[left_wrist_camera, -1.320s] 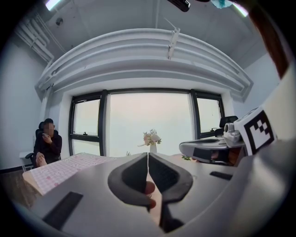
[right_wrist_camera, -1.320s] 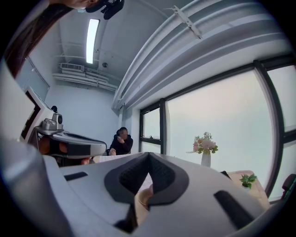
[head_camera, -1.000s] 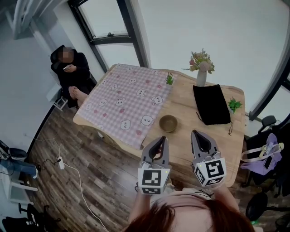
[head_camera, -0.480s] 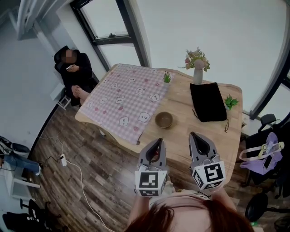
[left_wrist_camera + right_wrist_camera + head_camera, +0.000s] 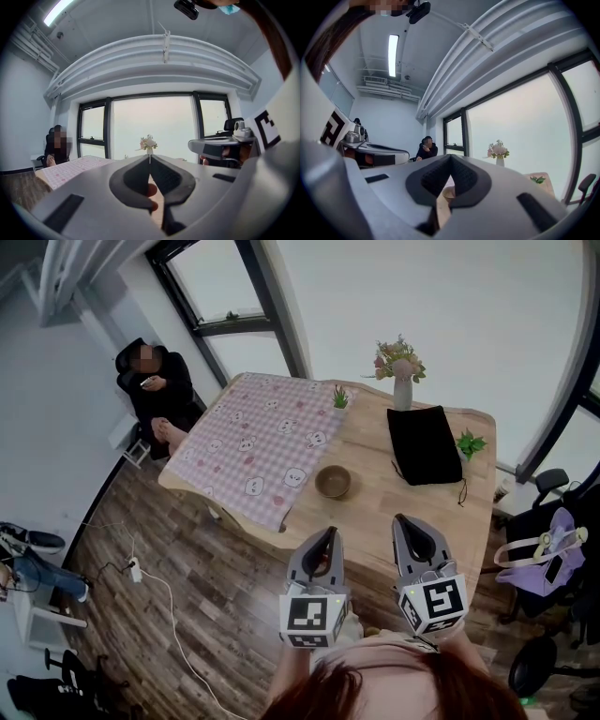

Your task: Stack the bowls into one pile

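One brown bowl (image 5: pixel 333 482) stands on the bare wood of the table (image 5: pixel 375 521), just right of the pink checked cloth (image 5: pixel 258 442). I cannot tell whether it is a single bowl or a nested pile. My left gripper (image 5: pixel 325 532) and right gripper (image 5: pixel 404 518) hover side by side short of the table's near edge, pointing level toward it. Both are shut with nothing between the jaws. The left gripper view shows its jaws (image 5: pixel 150 157) meeting at the tip, and the right gripper view shows the same (image 5: pixel 451 156).
A black pouch (image 5: pixel 424 444) lies at the table's right, with a flower vase (image 5: pixel 402 390) and small green plants (image 5: pixel 468 442) behind it. A person (image 5: pixel 155 385) sits by the window at the far left. A cable (image 5: pixel 169 615) runs over the wooden floor.
The table and bowl have slid up and left in the head view and look a little smaller. Both grippers keep their place in the view and stay shut.
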Demonstrator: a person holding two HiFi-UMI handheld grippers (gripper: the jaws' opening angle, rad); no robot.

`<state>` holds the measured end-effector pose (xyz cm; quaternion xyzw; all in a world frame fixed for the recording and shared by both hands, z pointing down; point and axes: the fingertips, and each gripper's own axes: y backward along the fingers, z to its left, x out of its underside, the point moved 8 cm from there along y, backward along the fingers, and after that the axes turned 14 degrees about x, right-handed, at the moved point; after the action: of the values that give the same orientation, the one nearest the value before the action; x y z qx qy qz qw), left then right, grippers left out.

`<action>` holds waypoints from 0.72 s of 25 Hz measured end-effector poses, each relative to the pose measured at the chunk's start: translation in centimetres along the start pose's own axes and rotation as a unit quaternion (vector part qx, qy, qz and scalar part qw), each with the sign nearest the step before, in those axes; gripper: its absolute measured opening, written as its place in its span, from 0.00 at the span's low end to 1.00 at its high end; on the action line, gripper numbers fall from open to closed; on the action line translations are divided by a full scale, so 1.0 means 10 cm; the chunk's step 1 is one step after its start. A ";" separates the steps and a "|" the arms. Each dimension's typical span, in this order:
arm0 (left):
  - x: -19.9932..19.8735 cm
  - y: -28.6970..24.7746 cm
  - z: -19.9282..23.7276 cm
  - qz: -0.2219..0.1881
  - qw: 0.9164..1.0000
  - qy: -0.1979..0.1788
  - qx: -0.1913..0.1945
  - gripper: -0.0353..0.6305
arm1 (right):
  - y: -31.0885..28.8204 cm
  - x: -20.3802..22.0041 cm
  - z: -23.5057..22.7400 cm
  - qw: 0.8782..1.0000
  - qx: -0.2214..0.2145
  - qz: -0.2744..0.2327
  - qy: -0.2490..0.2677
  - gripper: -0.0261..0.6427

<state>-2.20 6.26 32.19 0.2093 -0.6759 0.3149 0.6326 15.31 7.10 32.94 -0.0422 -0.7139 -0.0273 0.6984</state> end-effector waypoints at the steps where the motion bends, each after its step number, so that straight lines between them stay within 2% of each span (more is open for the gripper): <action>1: 0.01 0.02 -0.03 0.002 1.000 0.001 -0.001 0.07 | 0.03 0.00 -0.01 1.000 0.000 0.000 -0.001 0.04; 10: 0.03 0.05 -0.19 0.010 1.000 0.001 0.008 0.07 | 0.17 0.01 -0.07 1.000 0.005 0.003 -0.007 0.04; 18: -0.04 -0.02 -0.05 0.005 1.000 -0.006 0.025 0.07 | 0.11 -0.02 -0.09 1.000 0.023 0.001 0.001 0.04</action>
<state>-1.66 6.48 31.85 0.2237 -0.6729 0.3336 0.6211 16.29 8.13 32.69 -0.0265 -0.7134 -0.0099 0.7002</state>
